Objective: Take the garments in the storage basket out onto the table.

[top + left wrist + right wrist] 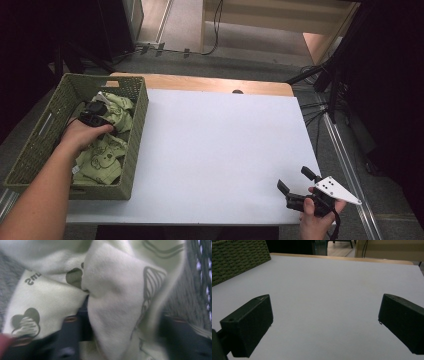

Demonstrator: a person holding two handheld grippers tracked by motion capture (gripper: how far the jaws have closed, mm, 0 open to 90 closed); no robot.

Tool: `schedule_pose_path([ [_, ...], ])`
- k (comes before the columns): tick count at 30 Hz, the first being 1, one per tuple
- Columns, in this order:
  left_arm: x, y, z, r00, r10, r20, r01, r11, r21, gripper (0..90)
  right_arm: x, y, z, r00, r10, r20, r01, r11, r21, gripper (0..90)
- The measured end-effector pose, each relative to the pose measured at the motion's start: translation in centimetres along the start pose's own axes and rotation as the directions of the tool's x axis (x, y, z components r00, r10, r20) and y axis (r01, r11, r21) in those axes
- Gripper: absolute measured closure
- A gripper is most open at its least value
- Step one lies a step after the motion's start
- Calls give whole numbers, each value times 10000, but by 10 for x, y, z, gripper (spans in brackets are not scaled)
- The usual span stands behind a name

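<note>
A white sheet covers most of the bench (pixel 220 150), leaving a strip of pale wood bare along the far edge. Beyond it lies a grey floor with black cables, metal rails and dark stands, and light wooden furniture at the back.

On the bench's left end sits an olive-green basket (pixel 136 145), rectangular, with woven-look perforated walls and slot handles. Inside it lies a crumpled cloth (pixel 107 155), soft pale-green fabric printed with dark cartoon outlines and lettering.

The left gripper (pixel 92 116) is down in the basket on the cloth. In the left gripper view a fold of the cloth (pixel 112 305) bunches up between the two black jaws, which stand partly apart; whether the pads press on the fabric I cannot tell, the view being blurred and close.

The right gripper (pixel 297 184) rests at the bench's near right corner, black and blocky with a grey three-cornered plate on top. Its jaws stand wide apart with only the bare white sheet (pixel 324 302) between them.
</note>
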State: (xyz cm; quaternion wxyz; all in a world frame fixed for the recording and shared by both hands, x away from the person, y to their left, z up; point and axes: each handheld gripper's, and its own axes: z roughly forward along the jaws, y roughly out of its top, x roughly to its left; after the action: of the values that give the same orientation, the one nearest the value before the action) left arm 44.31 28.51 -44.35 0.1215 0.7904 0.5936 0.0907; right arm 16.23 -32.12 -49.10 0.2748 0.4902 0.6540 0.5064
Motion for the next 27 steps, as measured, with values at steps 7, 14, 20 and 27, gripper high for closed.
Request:
schedule_pose_path([
  [7,-1,17,-16,9984,-508,-234,438,9709,-2356,131,-1,0,-2,10000,-18,91,19,10000,-47,0],
  [14,10,35,1,9858,-1561,-618,1387,9647,-2238,1,-2,-1,-1,9998,85,167,-86,9999,105,0],
  [20,12,37,32,9805,-1661,-1051,1551,9822,-1056,64,-4,-2,-1,9996,186,201,-189,9997,130,0],
  [27,2,39,19,9954,-683,-672,595,9904,-1246,636,-5,-2,0,9995,239,193,-244,9995,220,0],
])
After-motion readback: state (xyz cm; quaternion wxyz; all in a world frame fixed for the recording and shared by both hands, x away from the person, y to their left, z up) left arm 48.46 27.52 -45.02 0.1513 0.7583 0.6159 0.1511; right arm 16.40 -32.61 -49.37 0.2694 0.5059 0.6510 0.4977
